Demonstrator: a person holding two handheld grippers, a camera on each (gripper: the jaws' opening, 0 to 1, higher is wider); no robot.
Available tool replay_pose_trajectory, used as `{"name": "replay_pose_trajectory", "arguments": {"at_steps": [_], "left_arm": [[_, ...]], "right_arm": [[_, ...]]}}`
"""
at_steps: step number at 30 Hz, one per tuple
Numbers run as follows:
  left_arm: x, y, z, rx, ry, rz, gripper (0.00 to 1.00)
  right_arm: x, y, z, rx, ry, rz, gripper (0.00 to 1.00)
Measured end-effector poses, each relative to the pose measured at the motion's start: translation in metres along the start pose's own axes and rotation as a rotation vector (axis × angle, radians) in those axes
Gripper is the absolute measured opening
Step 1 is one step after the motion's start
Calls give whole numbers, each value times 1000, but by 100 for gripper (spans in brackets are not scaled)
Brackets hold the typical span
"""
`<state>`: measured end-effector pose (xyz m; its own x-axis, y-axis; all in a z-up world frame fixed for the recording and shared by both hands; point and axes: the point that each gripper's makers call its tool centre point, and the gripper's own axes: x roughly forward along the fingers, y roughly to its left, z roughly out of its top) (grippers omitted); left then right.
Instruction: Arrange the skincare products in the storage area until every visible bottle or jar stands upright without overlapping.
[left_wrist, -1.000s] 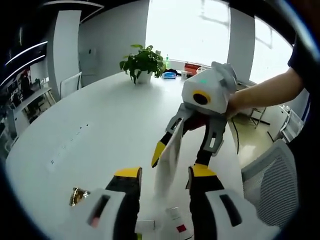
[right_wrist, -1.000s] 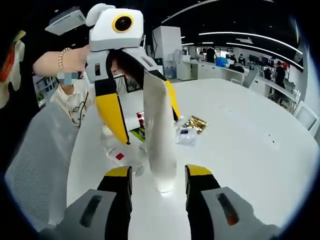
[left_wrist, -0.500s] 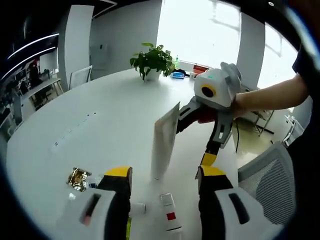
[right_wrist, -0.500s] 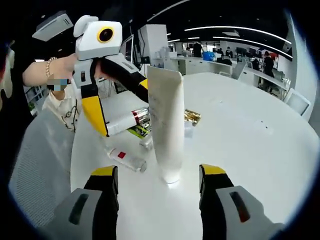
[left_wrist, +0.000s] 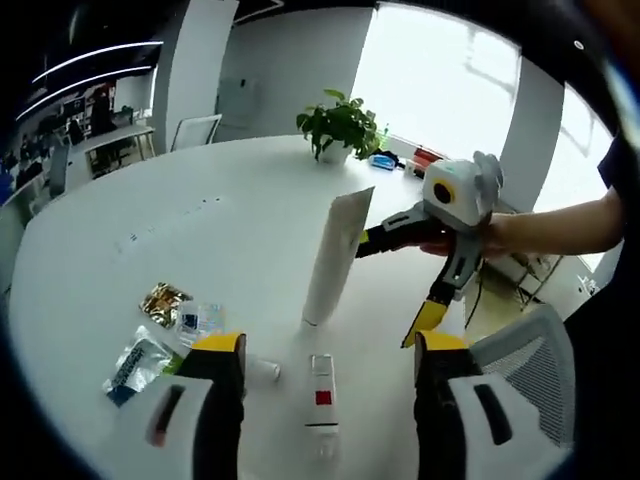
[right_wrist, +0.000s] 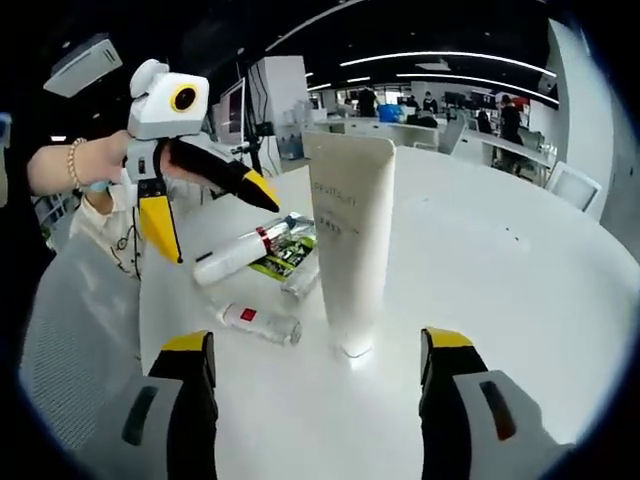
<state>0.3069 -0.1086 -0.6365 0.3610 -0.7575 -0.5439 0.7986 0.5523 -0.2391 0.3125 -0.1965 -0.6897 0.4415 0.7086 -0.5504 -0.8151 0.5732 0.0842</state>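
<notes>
A tall white tube (left_wrist: 336, 255) (right_wrist: 352, 235) stands upright on its cap on the white table (left_wrist: 200, 240), with nothing touching it. My left gripper (left_wrist: 328, 350) (right_wrist: 215, 218) is open, its jaws wide apart short of the tube. My right gripper (right_wrist: 315, 345) (left_wrist: 393, 287) is open too, back from the tube on the other side. A small bottle with a red label (left_wrist: 320, 395) (right_wrist: 258, 322) lies flat near the tube. A white tube with a red band (right_wrist: 245, 252) and a clear bottle (right_wrist: 305, 280) also lie on their sides.
Sachets lie on the table: a gold one (left_wrist: 165, 300), a clear one (left_wrist: 197, 320) and a green one (right_wrist: 275, 262). A potted plant (left_wrist: 340, 125) stands at the far edge. A grey mesh chair (left_wrist: 520, 340) is beside the table. A person's arm (left_wrist: 560, 225) holds the right gripper.
Both grippers have drawn back from the standing tube and opened wider. The tube now stands free where it was close between the jaws. The views shifted with the hands.
</notes>
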Motion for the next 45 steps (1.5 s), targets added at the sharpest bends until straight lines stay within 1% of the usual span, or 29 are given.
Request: {"name": "replay_pose_trajectory", "arguments": {"at_steps": [4,6,8,11,13,15,19,22,27,30,35,39,42,45], "left_arm": [[-9,2,-8,-28,-3,20,71],[-14,5,-17,-48,2,51,74],[-19,8,-24,-66,1,69,77],[-26,9,-32,-85,0,83,78],[-30,5,-35,-97,2,98,80],[-35,9,-40,-110,1,116,81],[-43,10,-51,-130,7,141,84],[-49,7,-58,-148,10,156,85],[-57,7,-68,-169,5,174,88],[-64,3,-73,-181,0,189,89],[-75,-6,-83,-190,5,204,90],[-84,-9,-93,-206,5,220,91],[-91,-9,-103,-221,11,233,91],[-96,-12,-108,-235,8,242,91]], "right_arm": [[-4,7,-3,10,1,-3,85],[-7,9,-3,20,-9,-8,86],[-9,13,-4,25,-12,-14,87],[-11,19,-6,35,-13,-15,88],[-12,22,-7,37,-14,-15,88],[-14,26,-9,41,-10,-17,89],[-19,30,-9,51,-15,-25,90],[-22,36,-9,57,-16,-29,91],[-27,43,-11,65,-22,-37,91],[-30,49,-12,75,-30,-37,91],[-34,60,-15,89,-35,-35,91],[-38,67,-17,103,-47,-41,91],[-40,75,-20,107,-45,-43,91],[-44,79,-21,120,-52,-47,91]]}}
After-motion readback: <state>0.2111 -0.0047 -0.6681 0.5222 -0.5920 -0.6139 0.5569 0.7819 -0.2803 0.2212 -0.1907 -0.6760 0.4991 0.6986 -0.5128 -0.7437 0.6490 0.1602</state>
